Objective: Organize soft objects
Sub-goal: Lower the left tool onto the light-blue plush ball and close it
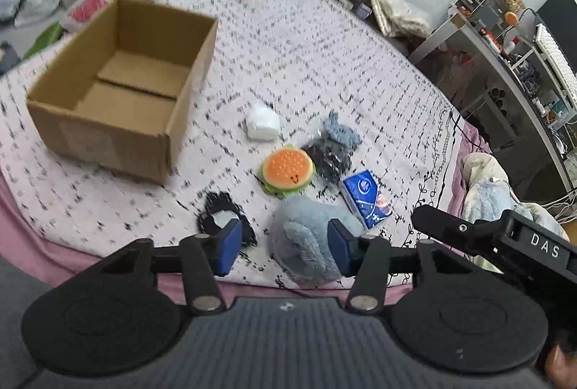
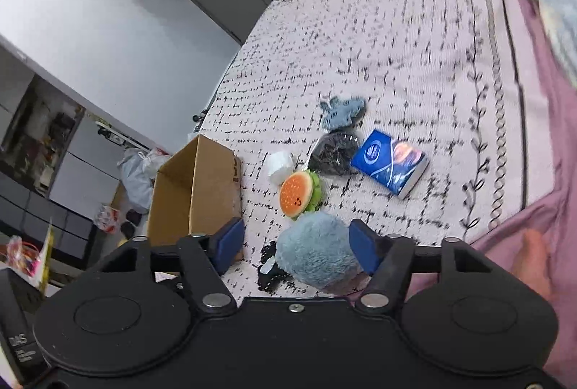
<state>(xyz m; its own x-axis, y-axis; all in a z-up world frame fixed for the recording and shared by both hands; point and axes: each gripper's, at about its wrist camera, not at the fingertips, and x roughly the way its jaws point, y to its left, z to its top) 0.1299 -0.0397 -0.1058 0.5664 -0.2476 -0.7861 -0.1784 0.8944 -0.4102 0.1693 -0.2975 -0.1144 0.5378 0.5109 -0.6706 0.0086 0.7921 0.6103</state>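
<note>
Bed (image 1: 324, 39) covered in white spread with black dash pattern, pink sheet at edge. Open cardboard box (image 1: 122, 89) on bed's left part. Burger plush (image 1: 287, 169), blue tissue pack (image 1: 366, 199), grey-blue plush (image 1: 306, 241) clustered near front edge. Cluttered shelving (image 1: 505, 39) at right. Left hand-held gripper (image 1: 285, 250) part-open, empty, above plush. Right hand-held gripper (image 2: 297, 250) likewise part-open, empty.

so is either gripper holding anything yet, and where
Neither clearly: both grippers' fingers straddle the blue-grey plush toy, one finger beside its side, the other clear.
</note>
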